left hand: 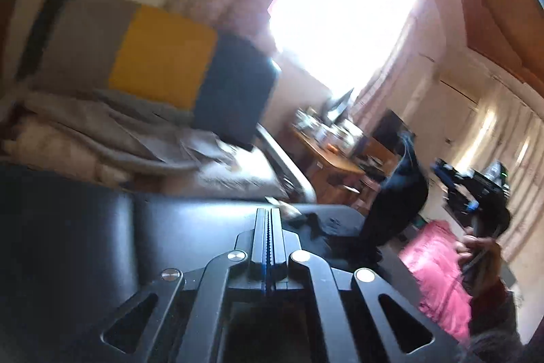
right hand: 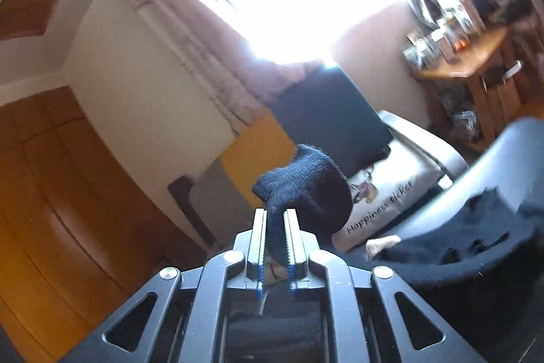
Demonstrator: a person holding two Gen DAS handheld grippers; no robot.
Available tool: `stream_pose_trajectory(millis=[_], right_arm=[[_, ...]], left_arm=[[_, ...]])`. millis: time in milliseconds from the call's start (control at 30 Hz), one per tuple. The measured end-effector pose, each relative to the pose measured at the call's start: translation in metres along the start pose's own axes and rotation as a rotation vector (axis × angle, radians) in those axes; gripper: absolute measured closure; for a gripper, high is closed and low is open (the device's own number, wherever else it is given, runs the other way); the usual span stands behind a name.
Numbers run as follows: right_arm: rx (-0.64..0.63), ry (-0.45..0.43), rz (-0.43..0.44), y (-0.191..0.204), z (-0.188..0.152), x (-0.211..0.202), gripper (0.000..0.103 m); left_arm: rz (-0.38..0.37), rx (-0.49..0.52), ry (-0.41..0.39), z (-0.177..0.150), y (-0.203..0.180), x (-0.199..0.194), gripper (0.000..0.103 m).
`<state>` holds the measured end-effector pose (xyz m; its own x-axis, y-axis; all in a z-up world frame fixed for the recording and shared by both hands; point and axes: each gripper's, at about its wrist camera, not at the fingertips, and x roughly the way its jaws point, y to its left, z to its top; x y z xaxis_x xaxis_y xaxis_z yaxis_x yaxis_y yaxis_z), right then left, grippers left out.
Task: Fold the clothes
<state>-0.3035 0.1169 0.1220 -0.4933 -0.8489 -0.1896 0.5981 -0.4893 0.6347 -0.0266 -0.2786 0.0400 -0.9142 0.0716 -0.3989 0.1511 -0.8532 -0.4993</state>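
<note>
A dark knit garment (right hand: 306, 189) is pinched in the right gripper (right hand: 275, 213), bunched just ahead of its fingers, its length trailing right. The left gripper (left hand: 268, 213) is pressed together, empty, farther off.

Looking forward along each gripper's two fingers, both tilted, close over dark garments. Facing the bright window (left hand: 343, 9) from left and right wrists; sharing the window, the yellow-grey-blue cushion (right hand: 258, 145) and the cluttered wooden desk (left hand: 326, 155).
</note>
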Motion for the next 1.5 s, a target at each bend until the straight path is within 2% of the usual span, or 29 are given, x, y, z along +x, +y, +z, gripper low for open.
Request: stream_pose_trajectory(millis=[100, 233, 267, 300, 333, 367, 400, 500, 633, 733, 867, 900, 967, 1033, 1167, 1267, 1400, 1433, 1500], right_arm=[[-0.058, -0.008, -0.009, 0.03, -0.003, -0.024, 0.09], [-0.112, 0.018, -0.04, 0.057, -0.026, -0.05, 0.09], [-0.121, 0.03, -0.05, 0.06, -0.032, -0.054, 0.08], [-0.124, 0.048, -0.058, 0.063, -0.04, -0.057, 0.068], [-0.127, 0.062, -0.088, 0.061, -0.047, -0.059, 0.034], [-0.132, 0.076, -0.119, 0.06, -0.055, -0.06, 0.006], [-0.148, 0.089, -0.154, 0.06, -0.066, -0.061, 0.004], [-0.137, 0.142, -0.196, 0.044, -0.083, -0.056, 0.003], [0.108, 0.109, -0.179, -0.022, -0.087, -0.051, 0.0], [0.307, 0.028, -0.173, -0.082, -0.086, -0.048, 0.0], [0.439, -0.044, -0.249, -0.152, -0.079, -0.031, 0.001], [0.456, -0.052, -0.269, -0.169, -0.077, -0.025, 0.002], [0.472, -0.044, -0.286, -0.195, -0.073, -0.013, 0.02], [0.469, -0.021, -0.32, -0.217, -0.068, 0.0, 0.026], [0.491, -0.008, -0.365, -0.25, -0.068, 0.007, 0.026], [0.537, -0.005, -0.314, -0.27, -0.074, 0.006, 0.023], [0.517, 0.013, -0.238, -0.285, -0.083, 0.012, 0.02], [0.493, 0.011, -0.222, -0.286, -0.084, 0.013, 0.02], [0.448, 0.021, -0.198, -0.283, -0.085, 0.012, 0.018]], left_arm=[[0.076, -0.026, -0.029, 0.0, 0.029, -0.045, 0.103], [0.205, 0.021, 0.059, -0.034, 0.06, -0.071, 0.103], [0.232, 0.039, 0.085, -0.044, 0.063, -0.073, 0.1], [0.26, 0.057, 0.11, -0.054, 0.067, -0.074, 0.093], [0.268, 0.064, 0.132, -0.063, 0.068, -0.075, 0.088], [0.27, 0.067, 0.162, -0.073, 0.069, -0.072, 0.086], [0.269, 0.061, 0.19, -0.082, 0.07, -0.067, 0.084], [0.259, 0.039, 0.268, -0.109, 0.071, -0.055, 0.083], [0.221, 0.028, 0.347, -0.128, 0.061, -0.026, 0.082], [0.185, 0.031, 0.358, -0.129, 0.048, -0.003, 0.082], [0.047, 0.032, 0.32, -0.101, 0.018, 0.032, 0.077], [0.008, 0.038, 0.308, -0.092, 0.008, 0.045, 0.076], [-0.068, 0.044, 0.313, -0.074, -0.015, 0.077, 0.075], [-0.131, 0.048, 0.33, -0.062, -0.037, 0.113, 0.073], [-0.224, 0.052, 0.392, -0.05, -0.079, 0.19, 0.068], [-0.293, 0.055, 0.437, -0.042, -0.111, 0.249, 0.063], [-0.267, 0.088, 0.535, -0.057, -0.134, 0.316, 0.061], [-0.239, 0.103, 0.541, -0.059, -0.136, 0.326, 0.061], [-0.242, 0.088, 0.554, -0.061, -0.137, 0.348, 0.061]])
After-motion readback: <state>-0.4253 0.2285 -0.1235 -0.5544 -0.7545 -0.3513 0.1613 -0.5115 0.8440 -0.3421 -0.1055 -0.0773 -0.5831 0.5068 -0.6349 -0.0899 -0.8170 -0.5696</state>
